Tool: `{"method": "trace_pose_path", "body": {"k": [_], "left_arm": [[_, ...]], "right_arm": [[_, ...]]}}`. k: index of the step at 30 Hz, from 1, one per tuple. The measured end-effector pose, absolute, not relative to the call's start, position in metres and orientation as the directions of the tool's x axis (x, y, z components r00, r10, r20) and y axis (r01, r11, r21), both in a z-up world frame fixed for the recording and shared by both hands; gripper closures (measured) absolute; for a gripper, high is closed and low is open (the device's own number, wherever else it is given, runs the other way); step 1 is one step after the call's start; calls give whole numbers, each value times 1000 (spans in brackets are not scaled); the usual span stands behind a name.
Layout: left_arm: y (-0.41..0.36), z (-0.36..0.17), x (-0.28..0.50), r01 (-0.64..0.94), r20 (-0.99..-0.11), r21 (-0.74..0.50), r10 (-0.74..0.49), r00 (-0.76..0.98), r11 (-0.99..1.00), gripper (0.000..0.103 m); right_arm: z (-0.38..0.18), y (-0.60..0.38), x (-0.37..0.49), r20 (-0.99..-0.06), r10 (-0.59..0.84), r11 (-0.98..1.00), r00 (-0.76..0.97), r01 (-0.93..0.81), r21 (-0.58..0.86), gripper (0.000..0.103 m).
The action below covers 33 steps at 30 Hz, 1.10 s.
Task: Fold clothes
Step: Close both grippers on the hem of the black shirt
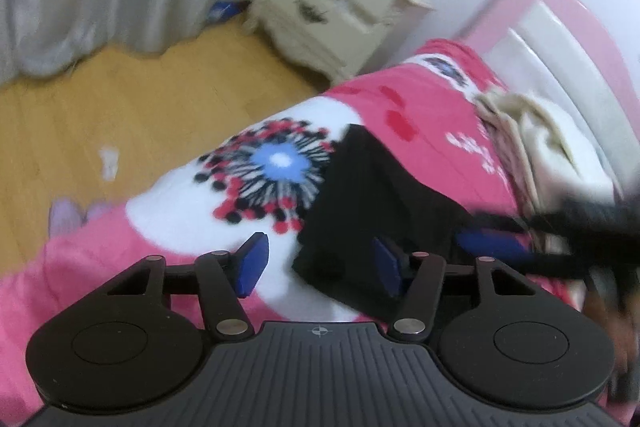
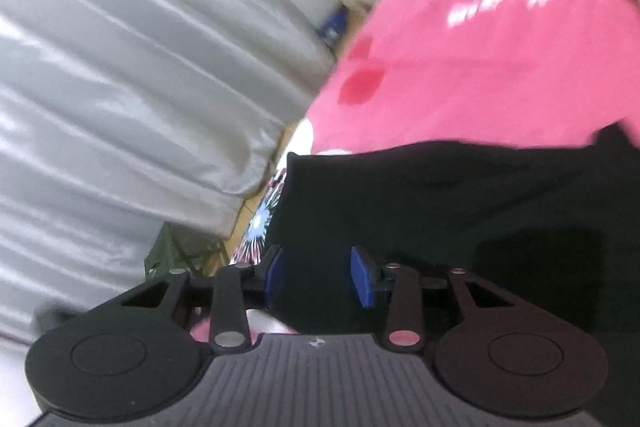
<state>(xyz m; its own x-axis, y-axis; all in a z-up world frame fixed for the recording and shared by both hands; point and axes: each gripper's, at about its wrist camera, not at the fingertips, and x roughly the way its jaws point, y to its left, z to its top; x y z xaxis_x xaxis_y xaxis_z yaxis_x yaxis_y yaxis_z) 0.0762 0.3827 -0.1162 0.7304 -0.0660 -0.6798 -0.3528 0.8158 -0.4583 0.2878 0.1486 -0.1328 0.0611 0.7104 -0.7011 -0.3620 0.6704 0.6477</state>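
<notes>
1. Your left tool (image 1: 320, 261) stands with its blue pads apart and nothing pinched; the near-left corner of the black garment (image 1: 372, 211) reaches in beside the right pad, with bare blanket under the rest of the gap.
2. The black garment lies flat on the pink flowered blanket (image 1: 420, 99) of the bed, its long axis running from the near edge up toward the far right, where the headboard (image 1: 560, 39) is.
3. Your right tool (image 2: 318, 277) has its pads apart over the black cloth (image 2: 440, 195); whether they touch the cloth is unclear.
4. In the left wrist view your right tool (image 1: 552, 247) shows as a blurred dark shape at the garment's right side.
5. A cream pile of fabric (image 1: 548, 143) sits to the far right of the garment, near the headboard.
6. A cream nightstand (image 1: 332, 3) stands on the wooden floor (image 1: 120, 107) beyond the bed.
</notes>
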Motion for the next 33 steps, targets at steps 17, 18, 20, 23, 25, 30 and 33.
{"method": "trace_pose_path", "body": {"k": [17, 18, 20, 23, 25, 30, 33], "left_arm": [[350, -133, 82, -302, -712, -290, 6, 703, 908, 76], [350, -135, 82, -319, -717, -280, 23, 696, 905, 83], [346, -134, 82, -351, -724, -249, 68, 686, 903, 89], [340, -129, 80, -379, -714, -227, 112, 692, 897, 101], [338, -122, 76, -384, -700, -246, 110, 705, 890, 103], [322, -91, 63, -333, -636, -250, 105, 764, 909, 103], [305, -73, 56, -281, -596, -238, 89, 798, 930, 103]], "right_arm": [[-162, 294, 287, -867, 484, 760, 120, -549, 348, 55], [-164, 296, 285, -872, 473, 762, 130, -558, 330, 55], [-166, 299, 282, -879, 452, 766, 153, -571, 295, 61], [-167, 297, 279, -878, 440, 777, 187, -569, 269, 78], [-165, 290, 282, -869, 458, 776, 187, -561, 289, 92], [-149, 246, 294, -781, 603, 730, 162, -507, 458, 98], [-133, 214, 298, -704, 694, 673, 149, -482, 561, 98]]}}
